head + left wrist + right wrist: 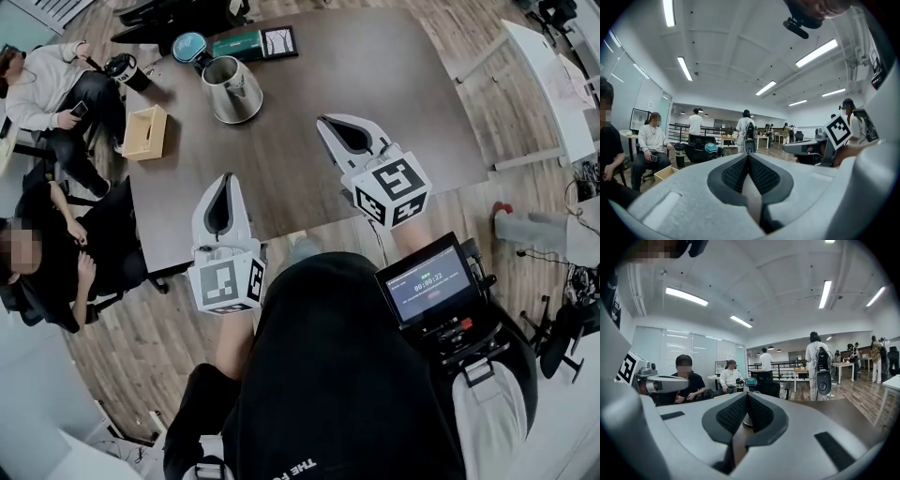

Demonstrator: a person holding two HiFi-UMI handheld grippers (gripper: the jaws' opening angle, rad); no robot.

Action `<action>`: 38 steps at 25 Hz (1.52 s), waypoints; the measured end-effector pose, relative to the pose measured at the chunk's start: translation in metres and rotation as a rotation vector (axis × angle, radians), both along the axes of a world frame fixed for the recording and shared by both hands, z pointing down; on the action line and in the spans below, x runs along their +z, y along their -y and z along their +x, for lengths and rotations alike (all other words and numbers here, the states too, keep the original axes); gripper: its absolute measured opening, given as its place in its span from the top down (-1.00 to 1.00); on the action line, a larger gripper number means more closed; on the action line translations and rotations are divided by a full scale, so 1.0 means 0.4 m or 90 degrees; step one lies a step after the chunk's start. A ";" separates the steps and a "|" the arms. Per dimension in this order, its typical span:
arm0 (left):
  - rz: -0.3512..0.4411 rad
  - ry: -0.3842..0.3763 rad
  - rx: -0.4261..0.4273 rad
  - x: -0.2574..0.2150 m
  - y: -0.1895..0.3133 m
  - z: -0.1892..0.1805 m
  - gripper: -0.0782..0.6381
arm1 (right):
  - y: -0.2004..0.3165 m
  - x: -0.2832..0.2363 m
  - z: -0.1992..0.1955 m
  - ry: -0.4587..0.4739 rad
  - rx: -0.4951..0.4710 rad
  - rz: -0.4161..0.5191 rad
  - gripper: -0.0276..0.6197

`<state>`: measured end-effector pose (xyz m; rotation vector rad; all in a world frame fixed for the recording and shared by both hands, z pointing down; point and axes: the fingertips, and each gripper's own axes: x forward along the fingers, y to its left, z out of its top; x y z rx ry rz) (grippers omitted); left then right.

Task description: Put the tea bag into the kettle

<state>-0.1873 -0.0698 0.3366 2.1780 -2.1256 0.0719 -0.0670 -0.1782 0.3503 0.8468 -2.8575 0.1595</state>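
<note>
I hold my left tool (228,178) and my right tool (322,120) over the near side of the dark brown worktop (309,80). Both point away from me, toward 12 o'clock. The right tool reaches farther out than the left one.

In the left gripper view, the two black pads of my left tool are pressed together, with nothing between them. In the right gripper view, the pads of my right tool are pressed together too, and they also hold nothing.

The shiny steel kettle (231,91) stands upright on the far part of the worktop. It is at about 12 o'clock from my left tool and about 10 o'clock from my right tool, well apart from both. I cannot make out the tea bag in any view.

A small open wooden box (146,132) sits at the left edge of the worktop, at about 8 o'clock from the kettle. A round teal thing (189,46), a green box (234,44) and a black picture frame (278,40) lie along the far edge, at about 12 o'clock from the kettle.

A small lit screen (429,283) hangs by my chest, at about 5 o'clock from my right tool.

A person in a white top (42,84) sits past the left end of the worktop, and a person in black (66,253) sits nearer to me on that side.
</note>
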 end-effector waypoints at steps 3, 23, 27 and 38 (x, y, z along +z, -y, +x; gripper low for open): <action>0.001 0.005 0.014 -0.029 -0.058 0.115 0.77 | -0.073 -0.024 0.100 0.015 0.003 -0.006 0.90; 0.003 0.019 0.020 -0.002 -0.457 0.464 0.78 | -0.492 0.001 0.429 0.056 0.014 -0.001 0.89; 0.012 0.020 0.031 -0.018 -0.469 0.473 0.78 | -0.505 -0.018 0.437 0.046 0.040 0.019 0.90; 0.030 0.032 0.019 -0.060 -0.480 0.442 0.78 | -0.515 -0.054 0.399 0.056 0.024 0.032 0.90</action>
